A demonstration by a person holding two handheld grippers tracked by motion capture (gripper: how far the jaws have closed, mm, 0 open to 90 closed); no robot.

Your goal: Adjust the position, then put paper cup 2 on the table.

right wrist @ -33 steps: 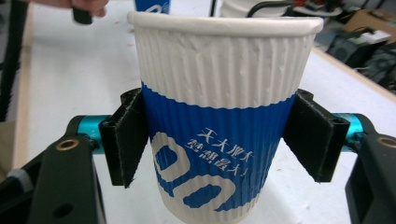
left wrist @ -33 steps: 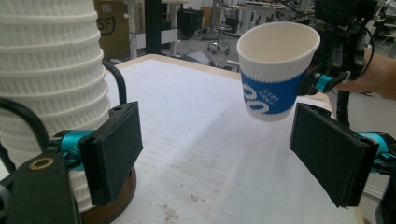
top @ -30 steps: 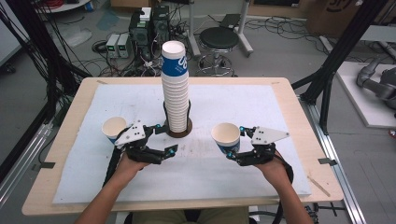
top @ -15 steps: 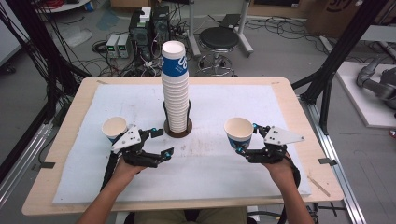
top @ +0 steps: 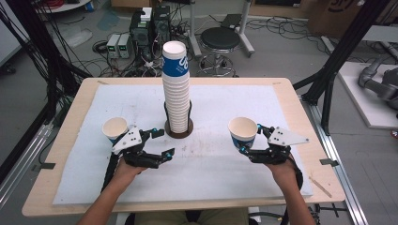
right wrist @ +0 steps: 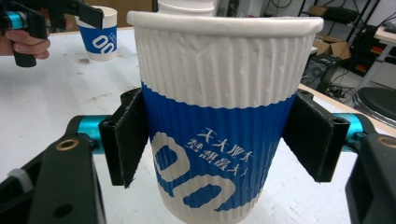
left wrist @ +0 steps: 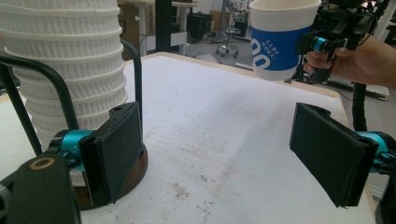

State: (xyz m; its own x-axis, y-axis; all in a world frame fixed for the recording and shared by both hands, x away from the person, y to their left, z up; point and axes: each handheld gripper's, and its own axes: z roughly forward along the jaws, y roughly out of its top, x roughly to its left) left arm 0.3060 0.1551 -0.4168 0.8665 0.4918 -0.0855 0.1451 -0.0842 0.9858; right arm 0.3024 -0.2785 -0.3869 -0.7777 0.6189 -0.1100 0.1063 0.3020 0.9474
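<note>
A tall stack of white-and-blue paper cups (top: 176, 89) stands in a black wire holder on a round brown base (top: 179, 131) at mid-table. My right gripper (top: 247, 140) is shut on one such cup (top: 242, 131), the pads pressing its blue band (right wrist: 219, 154); the cup is upright and looks slightly off the mat. My left gripper (top: 165, 143) is open and empty, its jaws wide apart (left wrist: 219, 158) beside the holder. Another single cup (top: 115, 128) stands on the mat just left of the left gripper and apart from it, also visible far off (right wrist: 100, 35).
A white mat (top: 220, 164) covers most of the wooden table (top: 300, 117). Beyond the far edge are a black stool (top: 220, 40), electronics boxes and cables on the floor. Black frame posts stand at both sides.
The right gripper with its cup has shifted a little to the right, away from the stack. The left gripper has stayed almost in place, open.
</note>
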